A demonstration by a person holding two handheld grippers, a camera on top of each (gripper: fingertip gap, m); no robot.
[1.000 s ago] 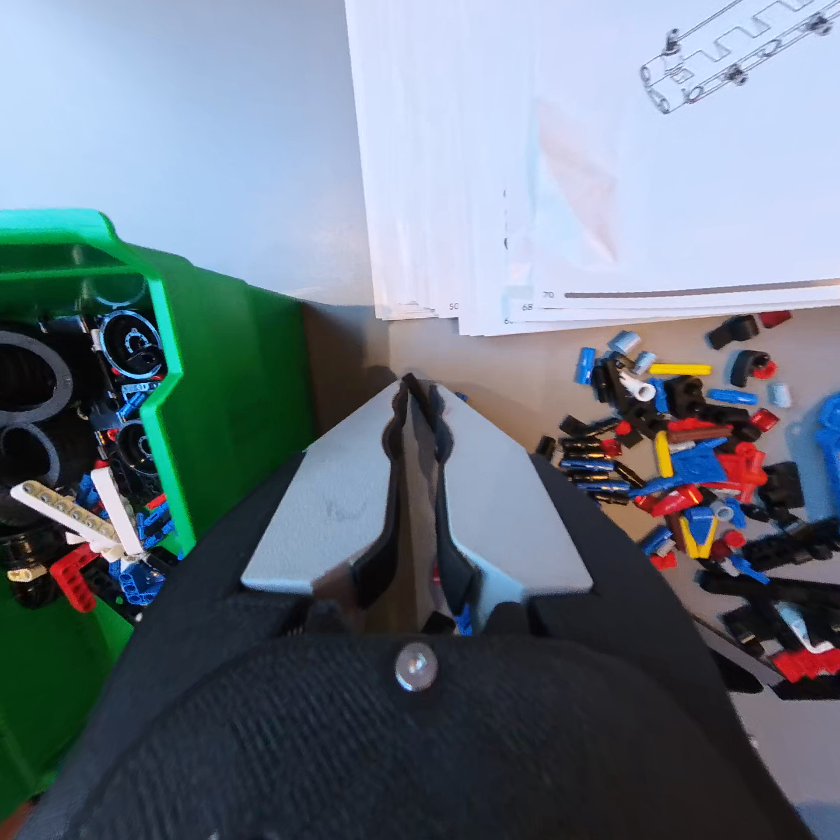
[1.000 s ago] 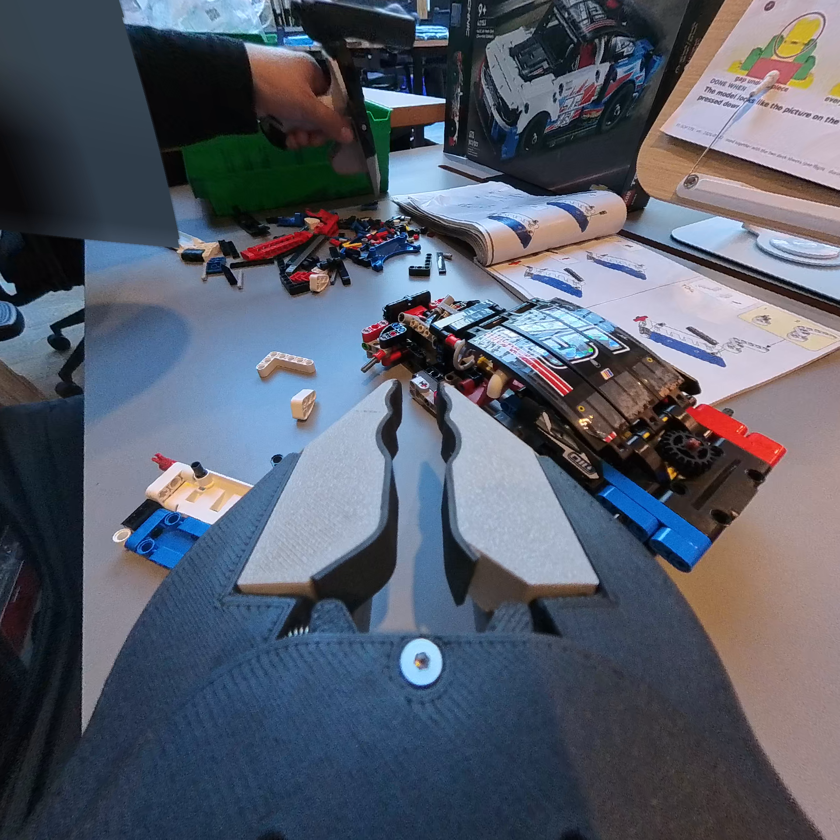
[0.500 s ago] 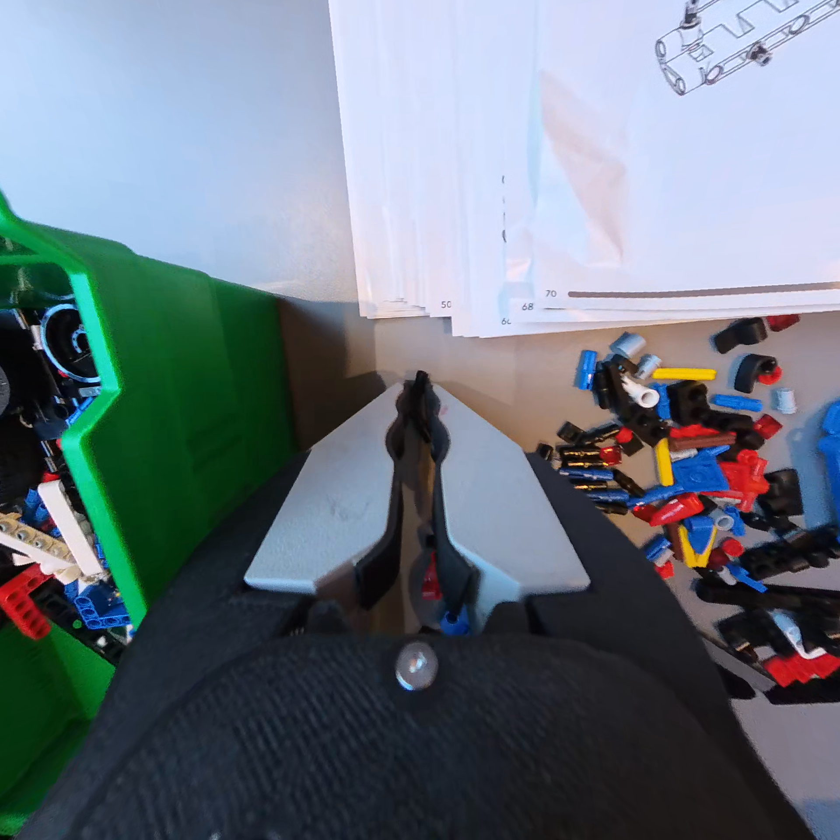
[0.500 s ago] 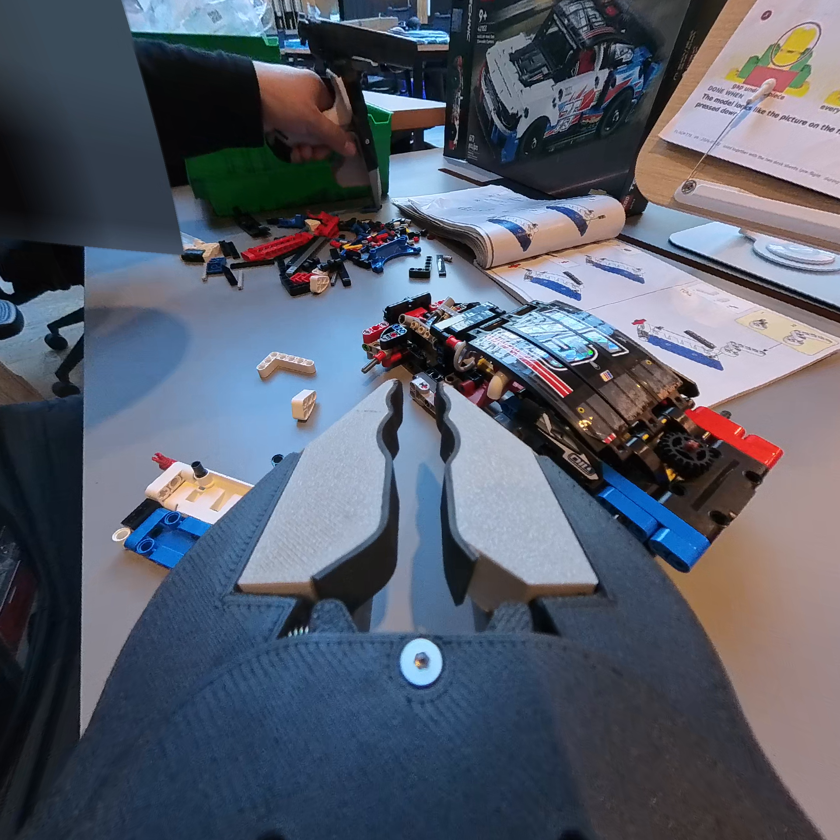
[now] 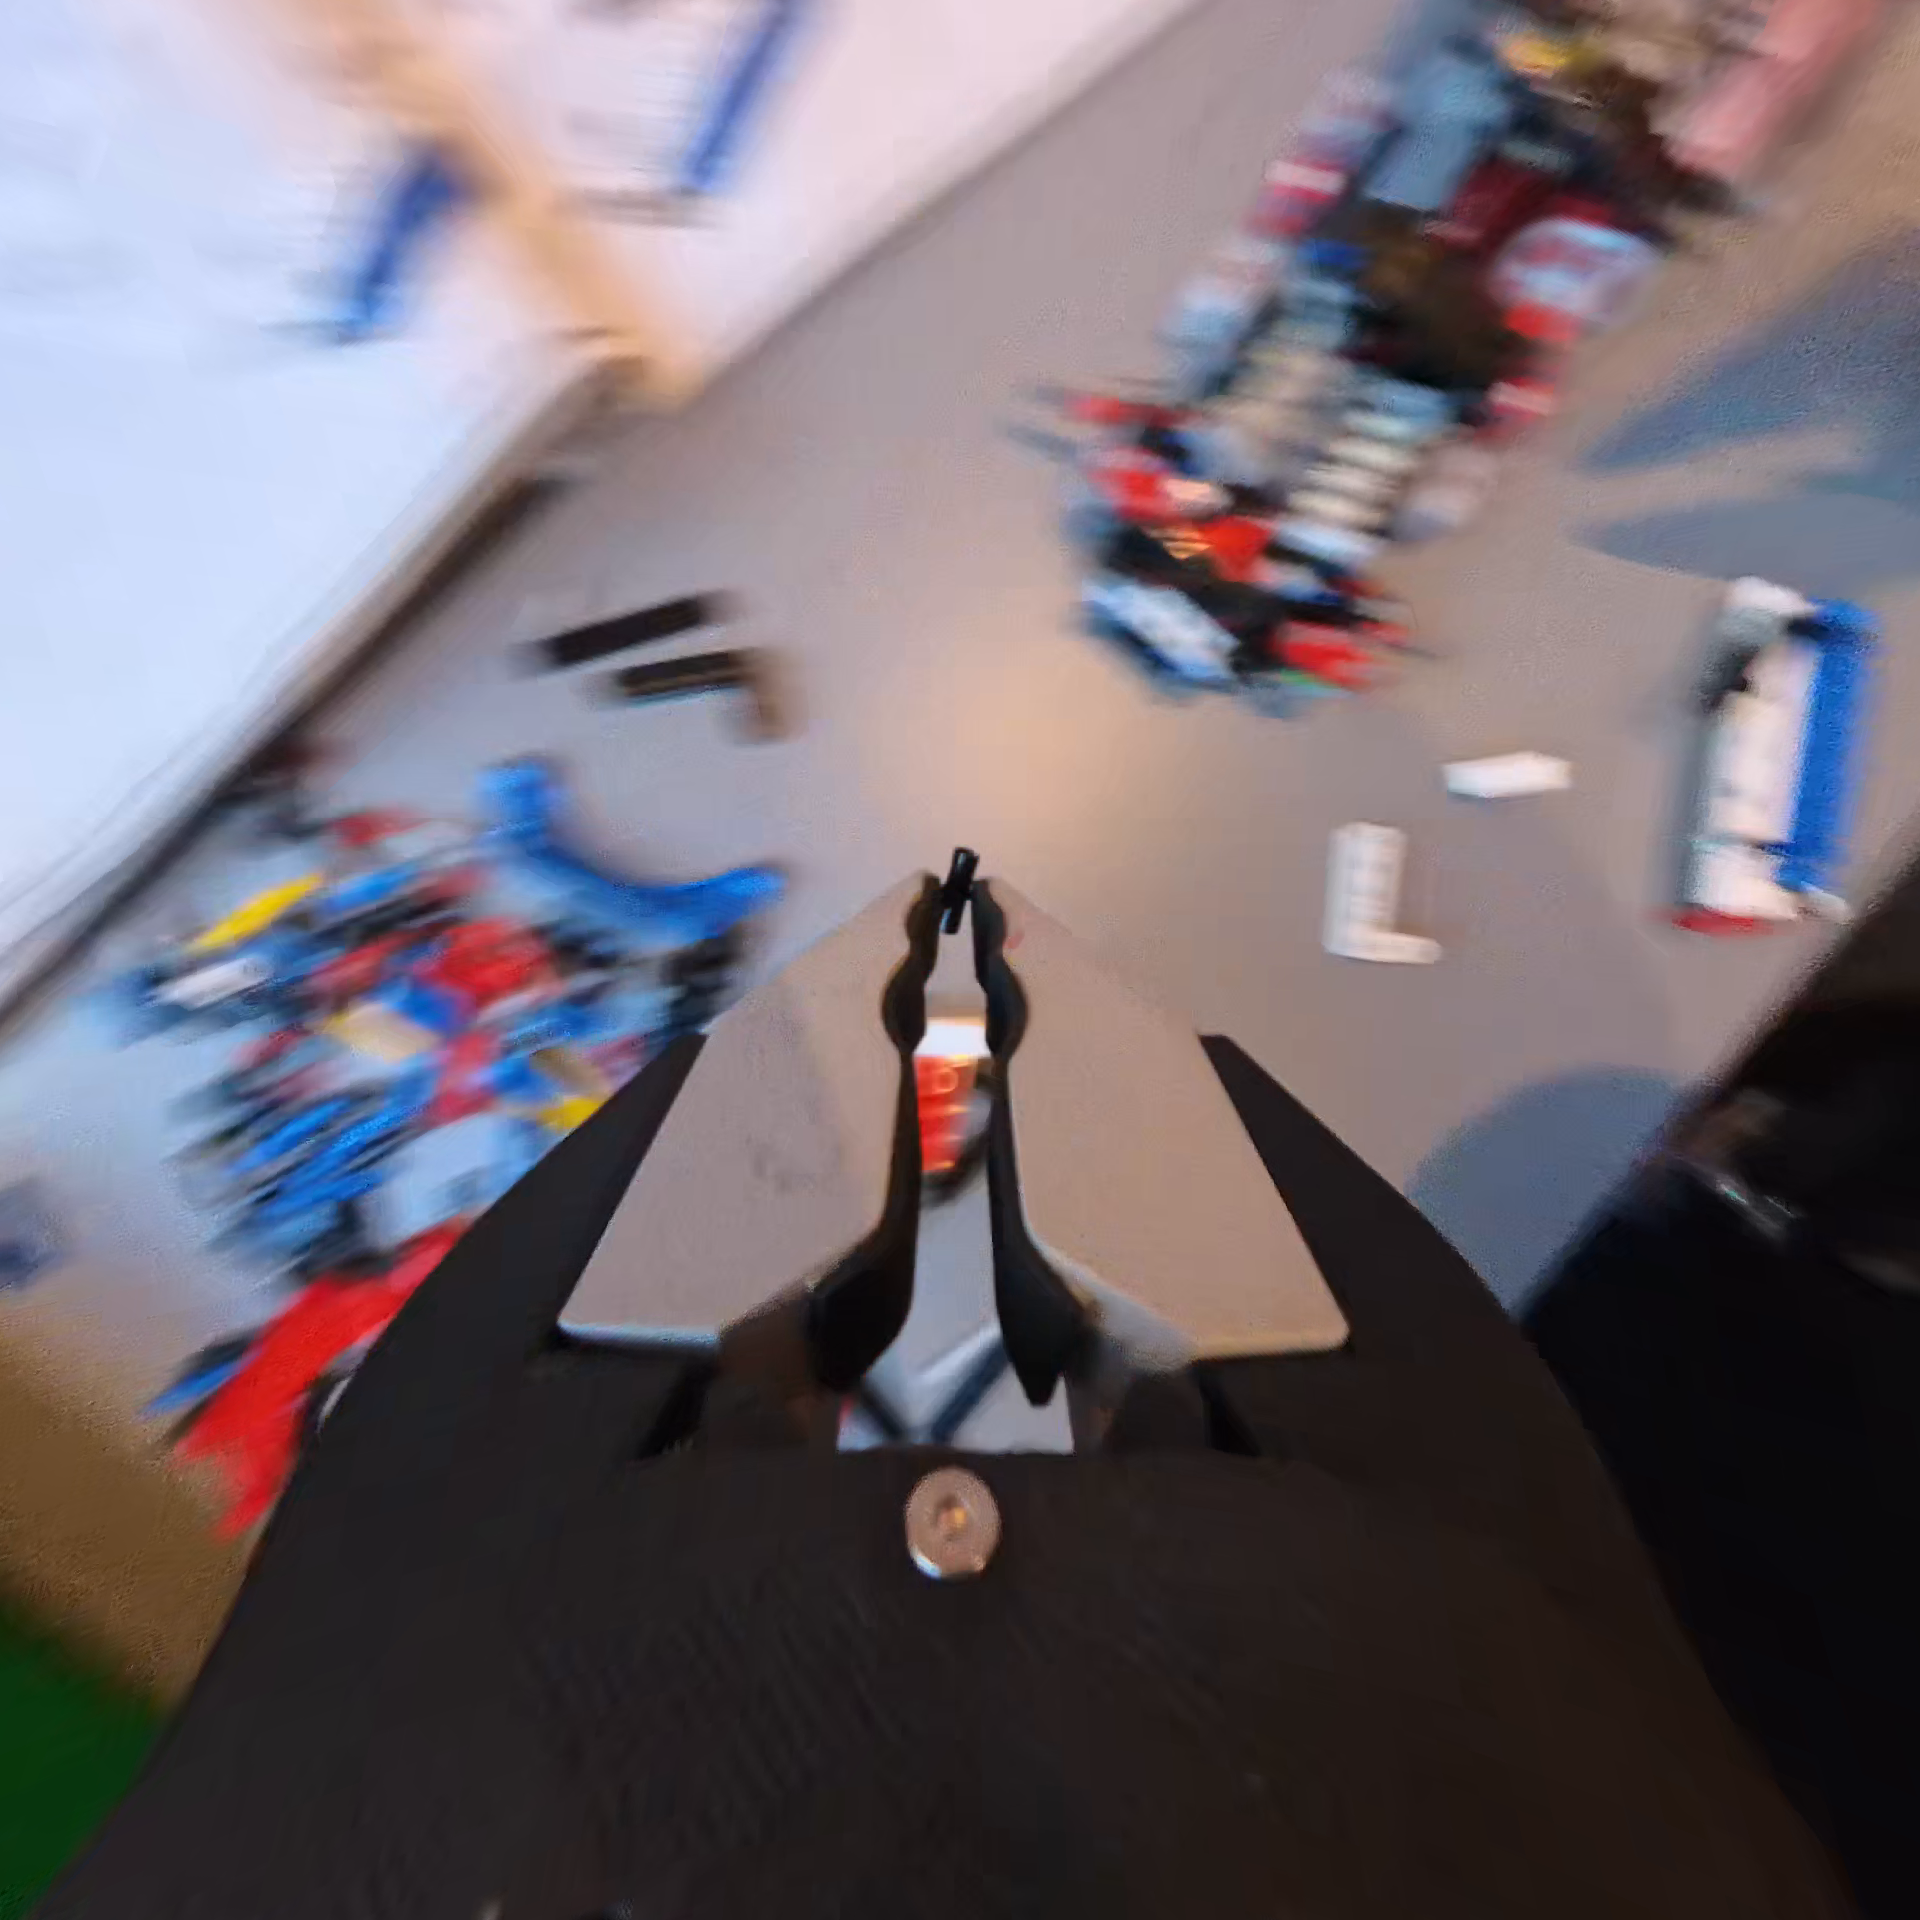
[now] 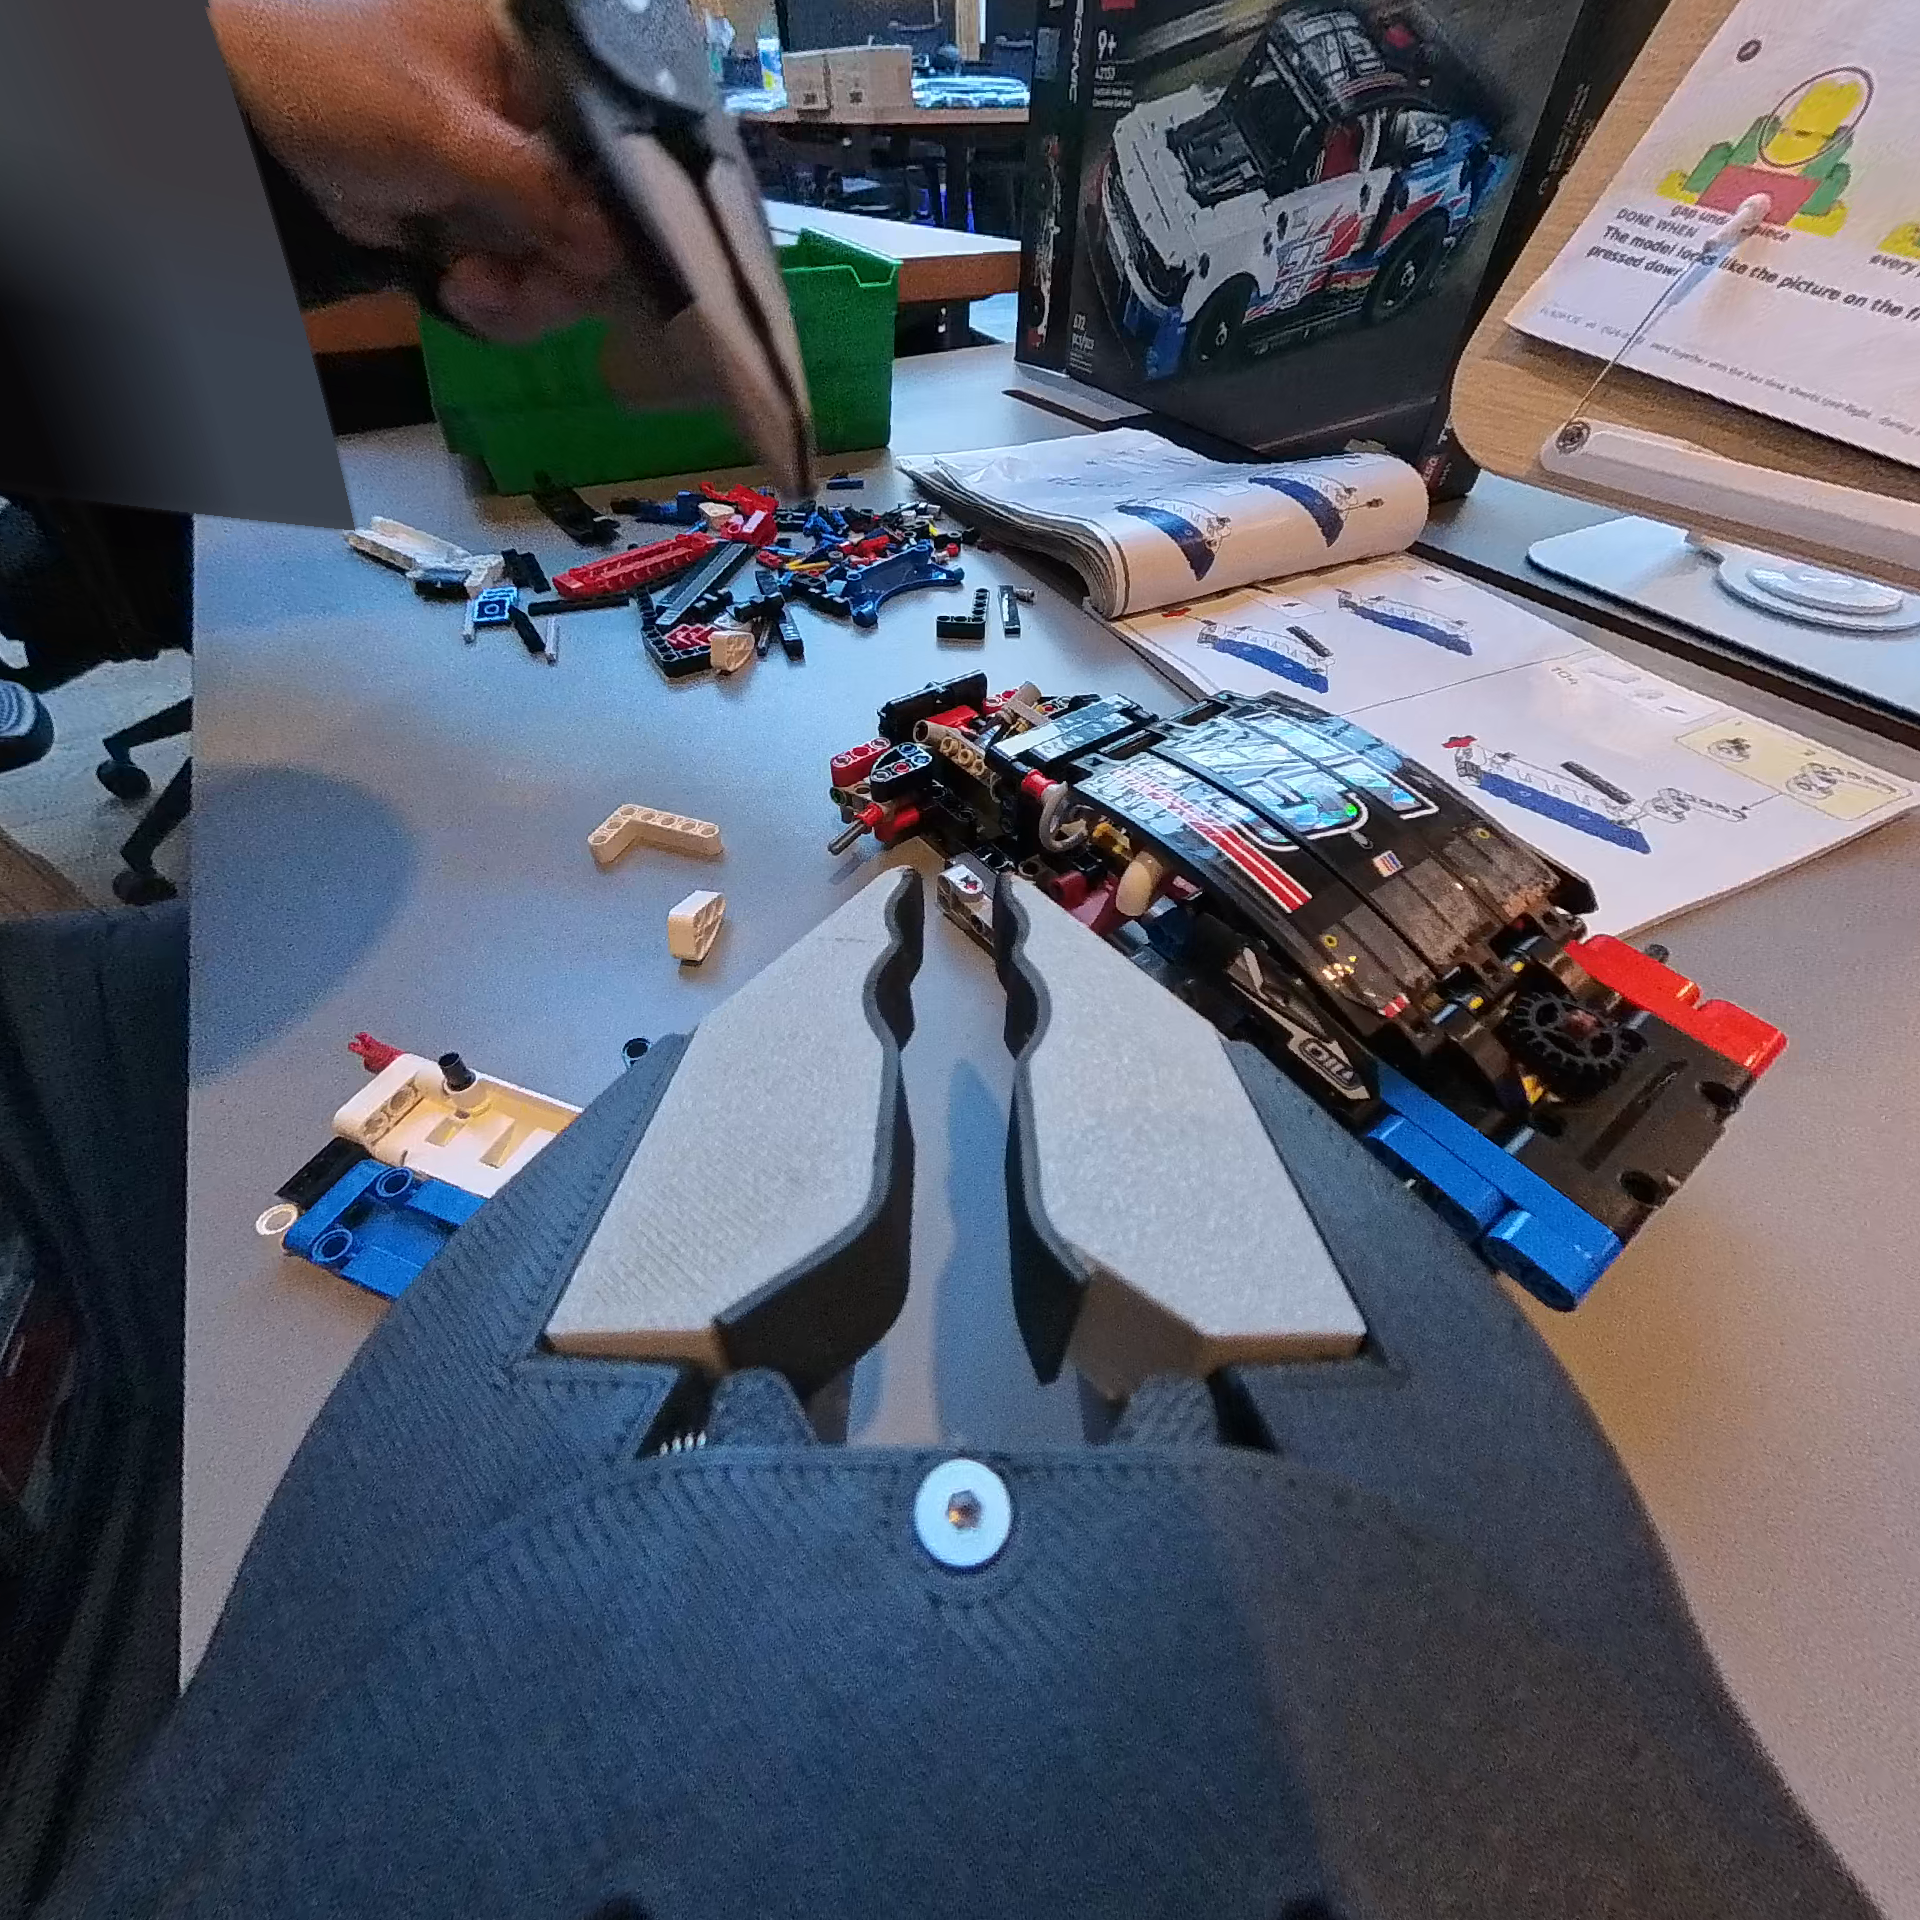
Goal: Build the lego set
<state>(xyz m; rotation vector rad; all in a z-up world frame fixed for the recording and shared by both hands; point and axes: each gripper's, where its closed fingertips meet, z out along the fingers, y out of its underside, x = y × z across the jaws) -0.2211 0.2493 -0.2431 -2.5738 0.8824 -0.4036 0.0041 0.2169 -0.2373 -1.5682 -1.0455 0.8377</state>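
Pinching a small black pin at its tips, left gripper hangs above the parts pile. Right gripper slightly spread, empty, beside the car.

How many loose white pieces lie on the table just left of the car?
2: an L-shaped beam farther off, and a small block nearer the right gripper.
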